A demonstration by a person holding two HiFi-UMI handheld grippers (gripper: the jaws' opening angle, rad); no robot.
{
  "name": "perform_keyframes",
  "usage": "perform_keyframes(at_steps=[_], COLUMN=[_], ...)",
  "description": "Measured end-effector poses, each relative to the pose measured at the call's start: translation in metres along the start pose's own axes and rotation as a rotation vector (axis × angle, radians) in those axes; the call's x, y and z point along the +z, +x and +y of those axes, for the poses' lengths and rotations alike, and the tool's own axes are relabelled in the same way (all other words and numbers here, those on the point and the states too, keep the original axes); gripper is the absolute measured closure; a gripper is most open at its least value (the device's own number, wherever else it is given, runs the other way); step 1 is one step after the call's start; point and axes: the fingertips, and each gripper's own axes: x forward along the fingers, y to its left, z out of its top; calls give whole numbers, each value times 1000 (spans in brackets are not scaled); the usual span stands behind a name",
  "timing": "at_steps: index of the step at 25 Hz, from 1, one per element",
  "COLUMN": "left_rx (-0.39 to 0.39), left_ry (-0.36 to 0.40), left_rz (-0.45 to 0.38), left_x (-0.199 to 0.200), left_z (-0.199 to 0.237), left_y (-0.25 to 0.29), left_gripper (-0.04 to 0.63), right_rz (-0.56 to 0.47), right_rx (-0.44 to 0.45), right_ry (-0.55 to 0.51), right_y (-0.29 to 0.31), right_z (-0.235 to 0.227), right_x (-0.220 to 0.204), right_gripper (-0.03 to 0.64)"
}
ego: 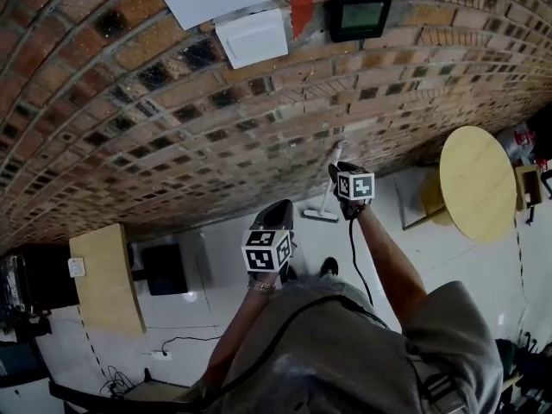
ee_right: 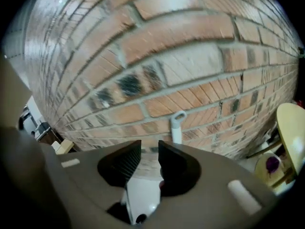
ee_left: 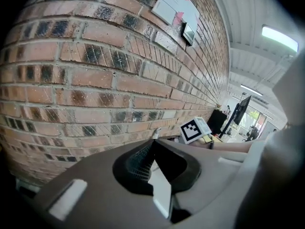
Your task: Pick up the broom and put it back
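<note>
Jaws parted, right gripper (ee_right: 149,149) empty; broom (ee_right: 177,128) against brick wall (ee_right: 181,46), table (ego: 476,182) near.

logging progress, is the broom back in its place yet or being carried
Looks done: the broom stands leaning against the brick wall. In hand: nothing; the right gripper has its jaws apart and empty, the broom just beyond them, and the left gripper is shut on nothing. Left: probably only backing away.

Brick wall (ego: 172,128), white floor (ego: 457,257), round wooden table (ego: 476,182)
</note>
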Motion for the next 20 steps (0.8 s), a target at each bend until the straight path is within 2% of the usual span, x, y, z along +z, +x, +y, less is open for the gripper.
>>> perform_keyframes(at_steps=[3,6,9,15,20], left_rx=[-11,-3,15,14,5], left_ry=[8,14,18,49,55], left_rz=[-15,-32,-45,-50,-25], left_x=[6,11,15,17,12], left_z=[-1,-2,-3,-15,-21], left_y=[2,2,2,0,-2], left_gripper=[595,595,595,595,595], right_rz=[-55,-31,-22,-66,-62], right_rx=[24,11,1,-48,-67], right_ry=[-22,-41,-89,-131,-105], right_y=[-36,-61,-85,-128,-146], right_z=[58,105,138,159,158], right_x=[4,-5,-4,3,-1], right_gripper=[531,588,592,615,615])
